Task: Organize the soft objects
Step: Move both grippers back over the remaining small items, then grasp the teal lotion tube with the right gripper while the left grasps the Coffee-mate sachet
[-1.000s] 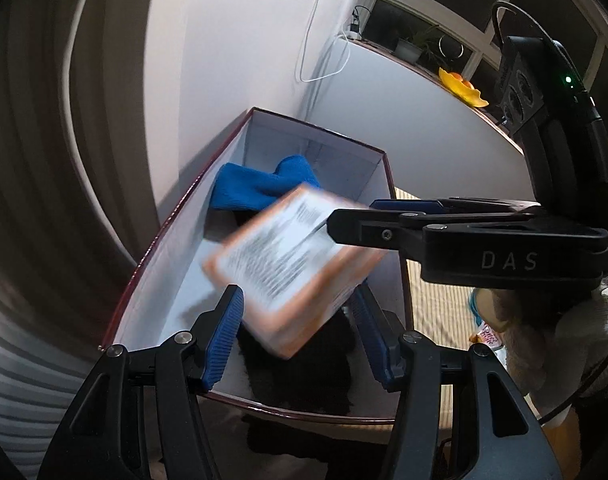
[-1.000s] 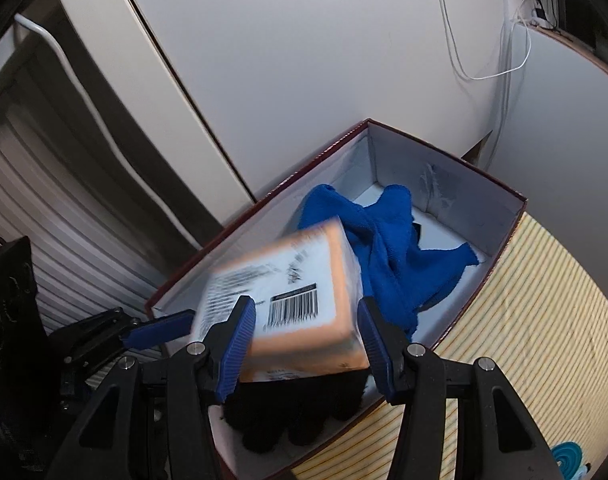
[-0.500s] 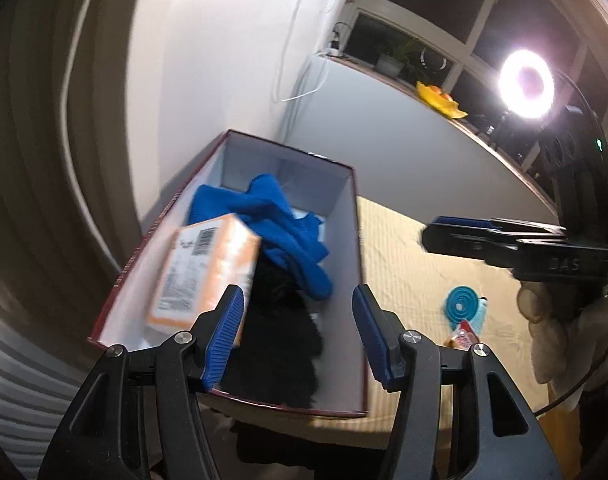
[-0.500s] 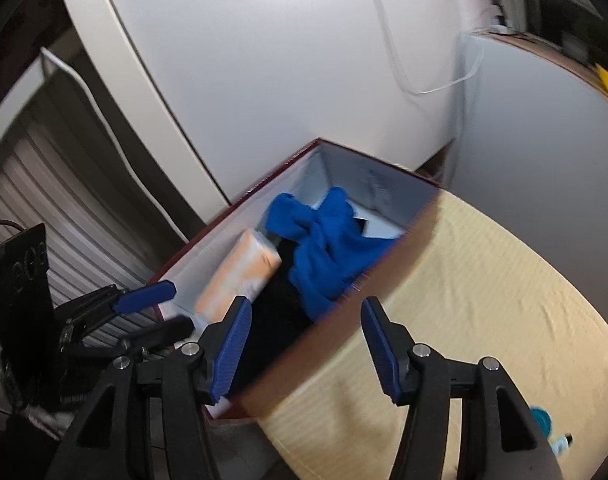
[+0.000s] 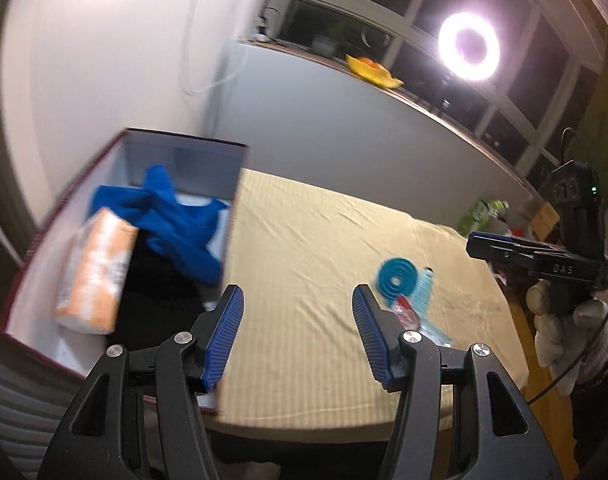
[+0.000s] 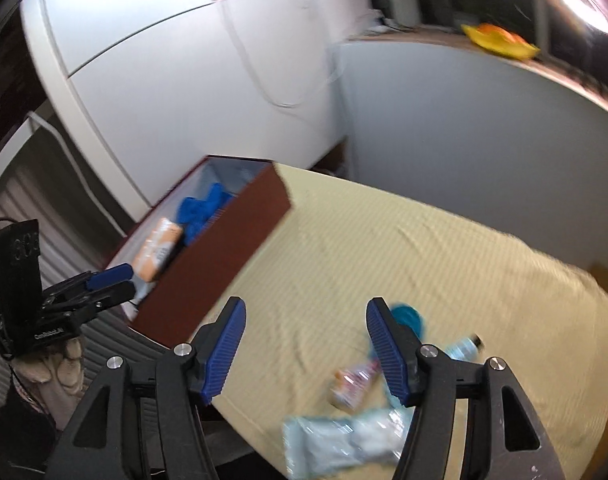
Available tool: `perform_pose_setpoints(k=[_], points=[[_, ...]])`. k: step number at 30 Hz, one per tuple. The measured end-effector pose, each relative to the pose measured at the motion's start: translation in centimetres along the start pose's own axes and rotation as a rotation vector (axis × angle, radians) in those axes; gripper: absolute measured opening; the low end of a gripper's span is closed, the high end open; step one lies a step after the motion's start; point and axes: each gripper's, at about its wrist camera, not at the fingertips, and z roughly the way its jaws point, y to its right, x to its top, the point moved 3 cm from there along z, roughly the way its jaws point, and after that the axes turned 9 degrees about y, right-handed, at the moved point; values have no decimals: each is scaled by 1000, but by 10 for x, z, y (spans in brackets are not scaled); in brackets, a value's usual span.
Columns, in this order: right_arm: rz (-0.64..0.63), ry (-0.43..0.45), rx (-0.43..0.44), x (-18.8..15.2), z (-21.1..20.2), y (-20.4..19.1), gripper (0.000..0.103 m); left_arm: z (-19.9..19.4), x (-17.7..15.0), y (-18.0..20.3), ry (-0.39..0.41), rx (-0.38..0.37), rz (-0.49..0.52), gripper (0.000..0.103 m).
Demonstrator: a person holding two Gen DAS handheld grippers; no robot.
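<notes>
Box (image 5: 56, 208) w/ orange pack (image 5: 96, 268), blue cloth (image 5: 176, 216), right claw (image 6: 304, 346) empty, just opening

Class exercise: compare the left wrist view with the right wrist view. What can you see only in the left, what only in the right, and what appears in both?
Only the left wrist view shows the lit ring light whole and a black fabric inside the box.

Only the right wrist view shows the box's brown outer side and a pale blue plastic packet at the near table edge.

Both show the box, the blue cloth, the orange packet, the yellow tablecloth, the teal disc, the yellow dish, the left gripper and the right gripper, both open and empty.
</notes>
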Motion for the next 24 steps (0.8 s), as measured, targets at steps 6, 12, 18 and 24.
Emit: perform_pose_setpoints(k=[6,12,18,24], points=[[107,2,-53,-27,-20,52,59,24,-18,34,-67,-67,33,55],[143,-9,-95,-56,-27,79,59,44,-42,66,-141,-118,88,55],[226,-54,-97,-82,-13,106,59,68,-56,99,-197,-150,141,57],[343,-81,-83,-84,15,130,59,95,-69,129,-257,-155,234,62]])
